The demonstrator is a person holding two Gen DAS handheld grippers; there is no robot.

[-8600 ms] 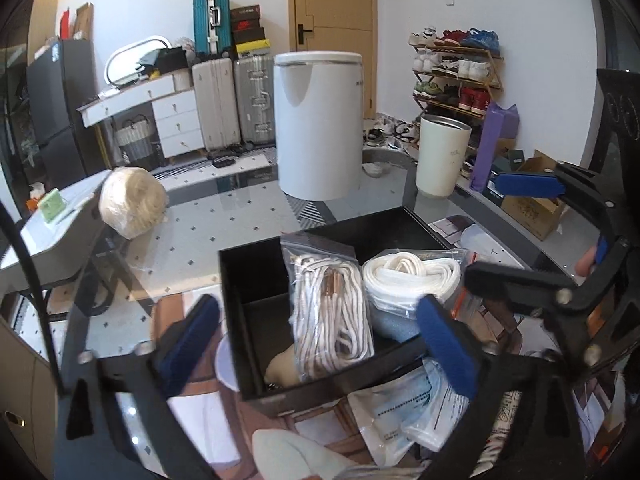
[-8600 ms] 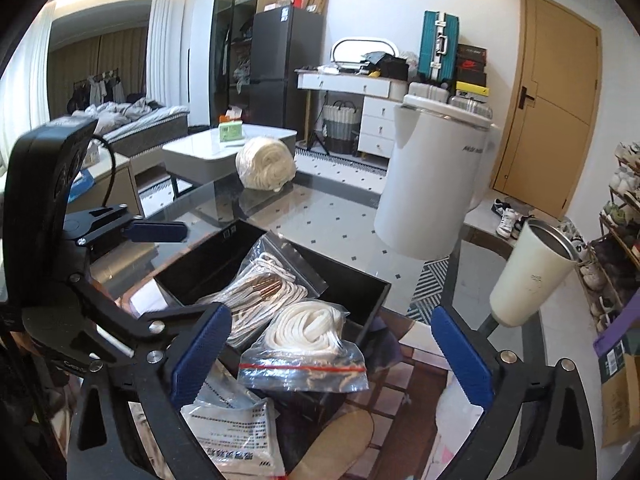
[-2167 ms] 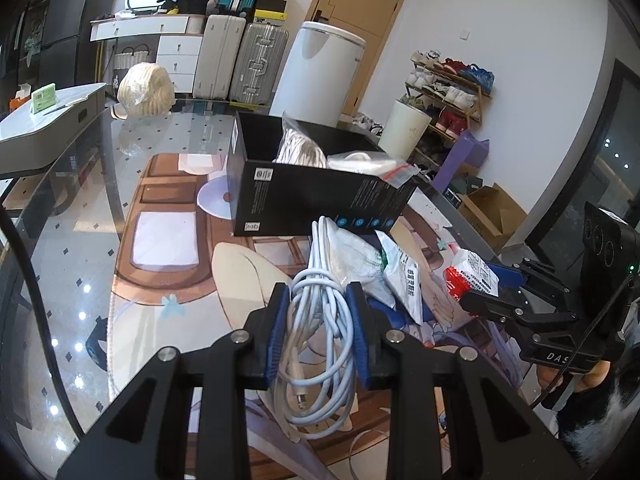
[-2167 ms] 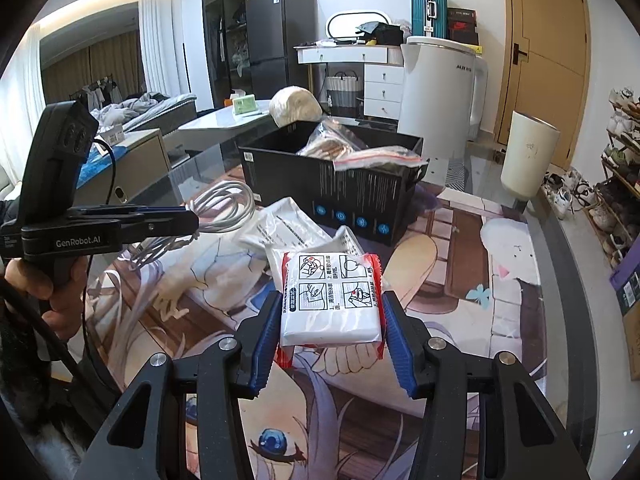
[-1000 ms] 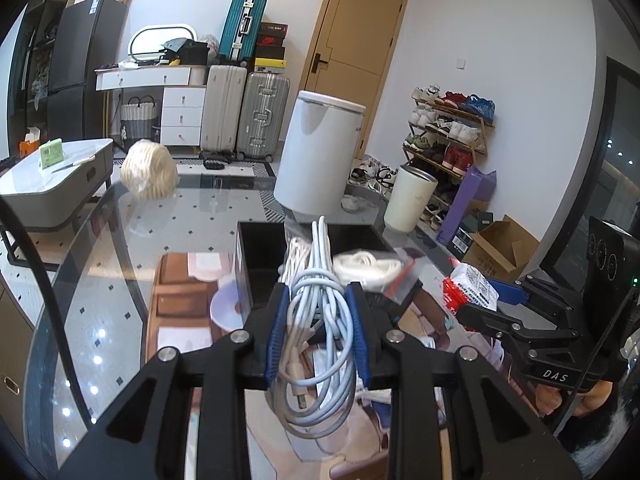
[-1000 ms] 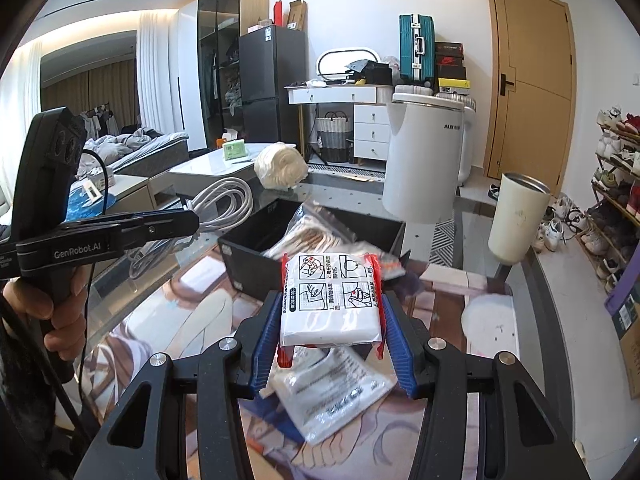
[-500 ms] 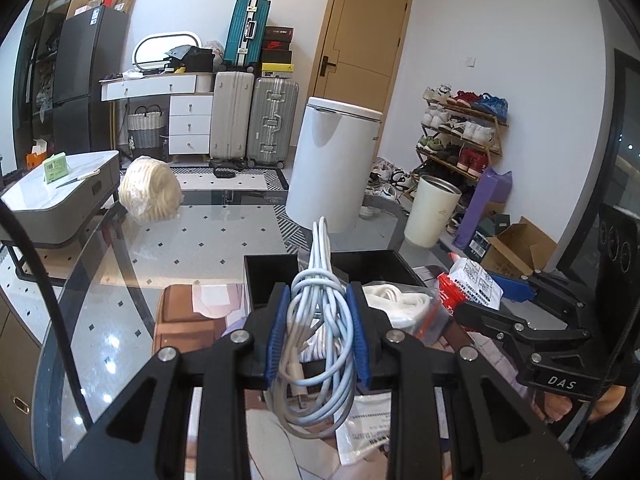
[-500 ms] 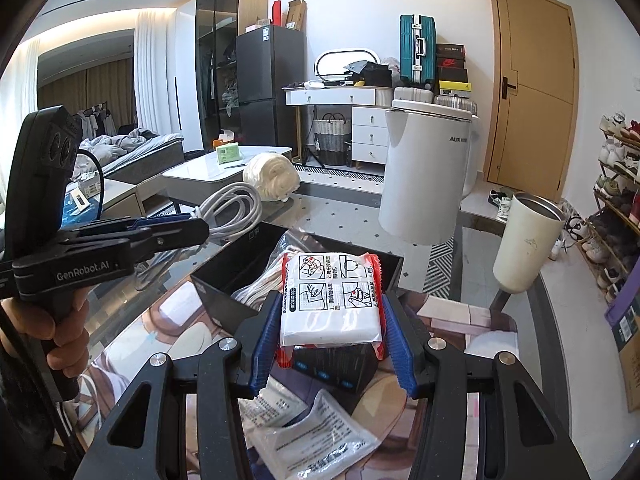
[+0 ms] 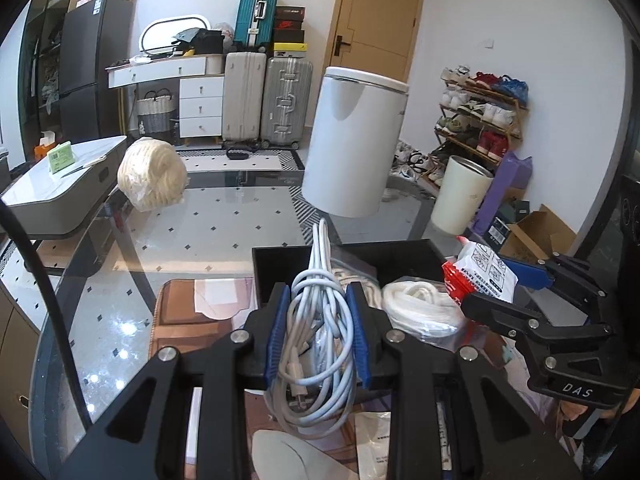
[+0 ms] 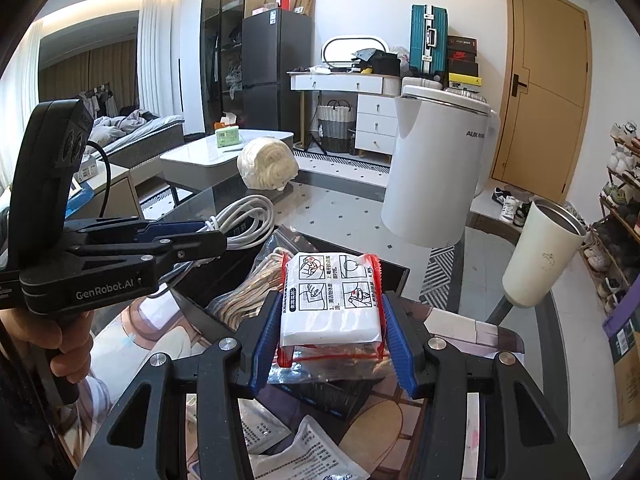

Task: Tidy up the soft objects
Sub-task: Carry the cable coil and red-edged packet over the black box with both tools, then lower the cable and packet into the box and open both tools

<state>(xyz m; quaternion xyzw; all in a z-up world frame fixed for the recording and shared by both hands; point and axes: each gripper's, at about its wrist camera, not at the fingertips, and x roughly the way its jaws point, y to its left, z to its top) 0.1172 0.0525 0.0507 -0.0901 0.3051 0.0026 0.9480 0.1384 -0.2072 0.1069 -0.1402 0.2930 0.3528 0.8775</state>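
While above black box [image 9: 400, 250]: left hand-held gripper [image 9: 318, 336] pinching white cable bundle [image 9: 316, 320]; right hand-held gripper [image 10: 332, 344] pinching white packet [image 10: 330, 300].

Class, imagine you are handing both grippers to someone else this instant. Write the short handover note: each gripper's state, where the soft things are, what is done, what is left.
Left gripper: jaws shut on the white cable bundle, held above the near side of the black box.
Right gripper: jaws shut on the red-edged white packet, also over the box.
Done: two bagged white ropes already lie inside the box.
Left: lower and release the cable and the packet into the box, then collect the flat white packets lying on the mat in front of it. The big cream rope ball sits on the far glass table, untouched.
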